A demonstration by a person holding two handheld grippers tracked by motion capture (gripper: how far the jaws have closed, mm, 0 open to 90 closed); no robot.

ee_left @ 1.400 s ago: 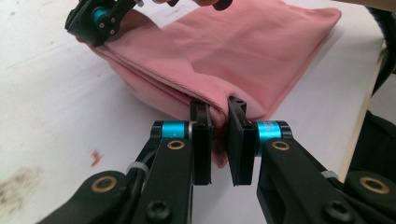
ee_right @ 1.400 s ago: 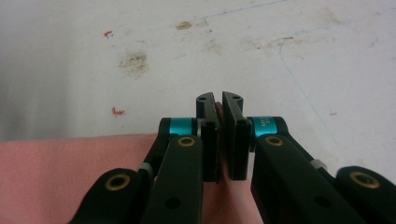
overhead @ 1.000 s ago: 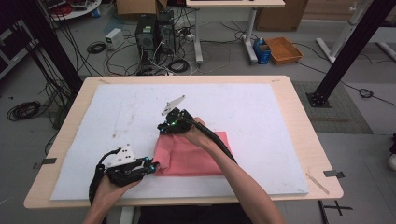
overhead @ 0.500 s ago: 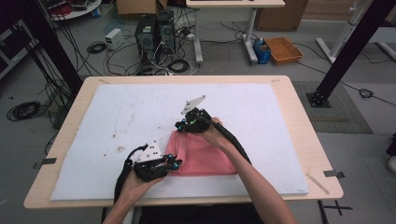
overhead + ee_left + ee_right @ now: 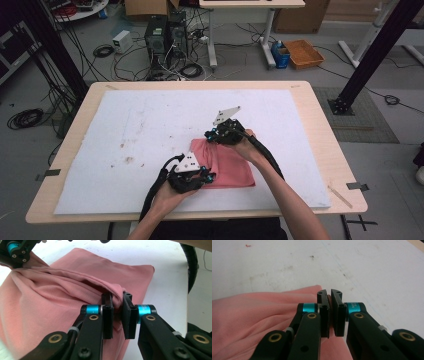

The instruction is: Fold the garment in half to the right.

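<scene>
A pink cloth (image 5: 231, 165) lies folded on the white mat (image 5: 125, 125), right of the middle. My left gripper (image 5: 209, 176) is at the cloth's near left edge. In the left gripper view it (image 5: 117, 297) is shut on a bunched fold of the cloth (image 5: 62, 305). My right gripper (image 5: 210, 136) is at the far left corner. In the right gripper view its jaws (image 5: 329, 293) are pressed together on the thin cloth (image 5: 257, 317) edge. The left gripper view also shows the right gripper (image 5: 15, 252) pinching the far corner, with the top layer stretched between both.
The mat covers a wooden table (image 5: 325, 150) and carries brown stains (image 5: 127, 159) on its left half. Tape strips (image 5: 356, 185) sit on the table's edges. On the floor beyond lie cables, computer cases (image 5: 159, 35) and an orange crate (image 5: 304, 52). Black frame posts (image 5: 370, 55) stand at both sides.
Both grippers have moved to the right across the mat with the cloth's edge in them. The top layer has come over and the visible cloth is narrower.
</scene>
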